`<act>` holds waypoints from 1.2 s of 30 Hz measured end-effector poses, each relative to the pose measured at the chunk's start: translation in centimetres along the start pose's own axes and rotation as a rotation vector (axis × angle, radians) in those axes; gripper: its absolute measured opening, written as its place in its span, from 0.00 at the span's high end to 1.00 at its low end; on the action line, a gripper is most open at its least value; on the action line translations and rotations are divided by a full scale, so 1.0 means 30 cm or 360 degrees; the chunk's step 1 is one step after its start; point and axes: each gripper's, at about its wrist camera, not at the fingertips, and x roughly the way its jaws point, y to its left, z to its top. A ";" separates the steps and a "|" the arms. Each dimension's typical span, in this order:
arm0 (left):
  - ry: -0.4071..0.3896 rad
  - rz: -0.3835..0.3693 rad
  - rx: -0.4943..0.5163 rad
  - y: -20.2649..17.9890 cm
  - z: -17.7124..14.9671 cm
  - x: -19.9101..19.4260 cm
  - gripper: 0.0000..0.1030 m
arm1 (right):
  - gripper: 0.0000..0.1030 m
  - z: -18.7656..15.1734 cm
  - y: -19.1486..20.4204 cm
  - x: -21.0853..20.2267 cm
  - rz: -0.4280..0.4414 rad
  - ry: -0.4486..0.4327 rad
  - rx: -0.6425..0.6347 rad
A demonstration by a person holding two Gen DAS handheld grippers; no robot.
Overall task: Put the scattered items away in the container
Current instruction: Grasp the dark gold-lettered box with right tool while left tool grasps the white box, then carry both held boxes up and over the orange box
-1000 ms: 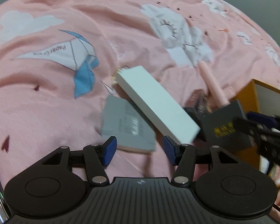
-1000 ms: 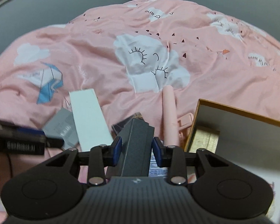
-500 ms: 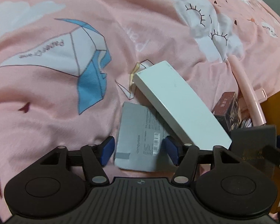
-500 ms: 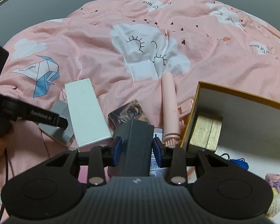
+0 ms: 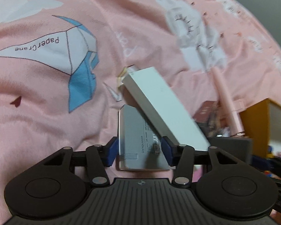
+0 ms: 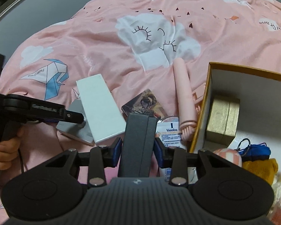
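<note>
My left gripper (image 5: 139,152) is open, its blue pads on either side of a flat grey packet (image 5: 138,136) that lies on the pink bedspread under the end of a long white box (image 5: 163,105). My right gripper (image 6: 137,149) is shut on a dark grey box (image 6: 138,142), held just left of the open yellow-rimmed container (image 6: 202,112). In the right wrist view the left gripper (image 6: 73,117) reaches over the grey packet (image 6: 75,129) beside the white box (image 6: 100,110).
A picture card (image 6: 144,105), a pink tube (image 6: 183,95) and a Vaseline packet (image 6: 170,133) lie by the container. Inside it are a gold box (image 6: 223,118), a blue item (image 6: 256,150) and plush things. The dark box also shows in the left wrist view (image 5: 232,148).
My left gripper has moved forward and down until its pads straddle the grey packet. My right gripper has carried the dark grey box a little closer to the container.
</note>
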 end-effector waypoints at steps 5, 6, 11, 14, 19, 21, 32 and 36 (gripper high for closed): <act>-0.0076 -0.0172 -0.0141 0.007 -0.009 -0.034 0.48 | 0.62 -0.004 0.001 -0.001 0.0007 0.0010 0.0000; -0.0092 -0.0210 -0.0198 0.017 -0.008 -0.037 0.51 | 0.62 -0.005 0.001 -0.001 0.0006 0.0011 -0.0001; -0.0046 -0.0375 -0.0418 0.056 0.024 0.000 0.64 | 0.62 -0.005 0.003 -0.002 0.0000 0.0011 -0.0001; 0.0008 -0.0319 -0.0433 0.041 0.020 0.044 0.68 | 0.63 -0.006 0.005 -0.003 -0.0003 0.0012 -0.0004; 0.0005 -0.0249 -0.0402 0.013 0.003 0.073 0.77 | 0.64 -0.011 0.006 -0.003 -0.0001 -0.0003 -0.0020; -0.0009 -0.0238 -0.0382 0.005 -0.001 0.064 0.78 | 0.64 -0.013 0.006 -0.003 -0.0001 -0.0011 -0.0025; -0.0226 -0.0073 -0.0170 -0.047 -0.060 -0.109 0.82 | 0.64 -0.017 0.008 -0.103 0.0060 -0.0138 0.0000; -0.0336 -0.0079 -0.0102 -0.078 -0.071 -0.203 0.82 | 0.64 -0.017 0.002 -0.168 0.0118 -0.0214 0.0032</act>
